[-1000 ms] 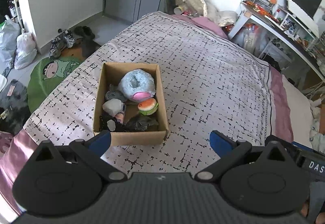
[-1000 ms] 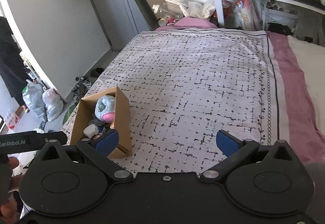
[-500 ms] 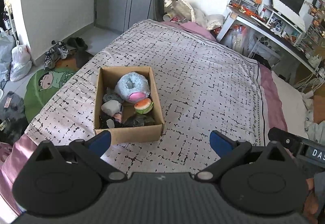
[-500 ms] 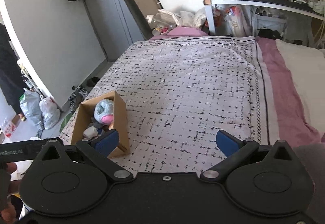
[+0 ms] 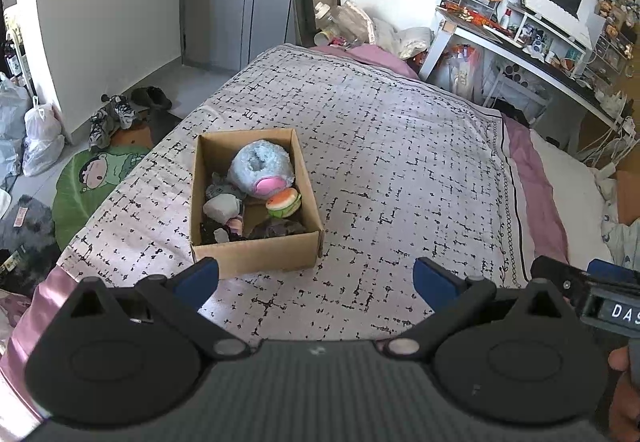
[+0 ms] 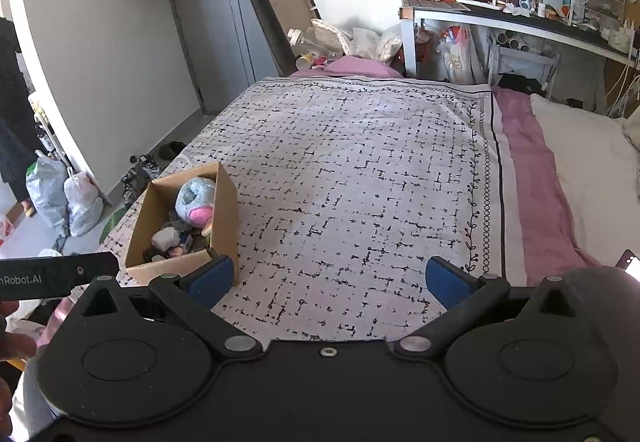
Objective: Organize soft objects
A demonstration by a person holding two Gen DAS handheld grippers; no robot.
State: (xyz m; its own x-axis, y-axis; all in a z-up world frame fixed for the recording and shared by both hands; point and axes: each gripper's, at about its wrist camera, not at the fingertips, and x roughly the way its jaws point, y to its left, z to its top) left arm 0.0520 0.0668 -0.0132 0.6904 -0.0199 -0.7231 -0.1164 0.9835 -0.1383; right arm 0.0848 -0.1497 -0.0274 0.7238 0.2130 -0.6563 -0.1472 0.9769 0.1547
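A cardboard box (image 5: 256, 262) sits on the patterned bedspread (image 5: 392, 161) near the bed's left edge. It holds several soft toys: a blue fluffy plush with a pink part (image 5: 262, 167), an orange and green burger plush (image 5: 283, 201), a grey plush (image 5: 222, 206) and darker items. My left gripper (image 5: 316, 280) is open and empty, held back above the bed just short of the box. My right gripper (image 6: 330, 278) is open and empty, to the right of the box (image 6: 224, 197), whose plush (image 6: 195, 197) shows inside.
The bed's left edge drops to a floor with a green cartoon rug (image 5: 92, 181), shoes (image 5: 112, 117) and plastic bags (image 5: 40, 137). A cluttered desk (image 5: 540, 45) stands at the far right. Bottles and bags (image 5: 348, 25) pile at the bed's head. A white duvet (image 6: 588, 177) lies right.
Both grippers have pulled back and risen, so the box and bed look smaller and farther. Both stay open and empty. The box and toys have not moved.
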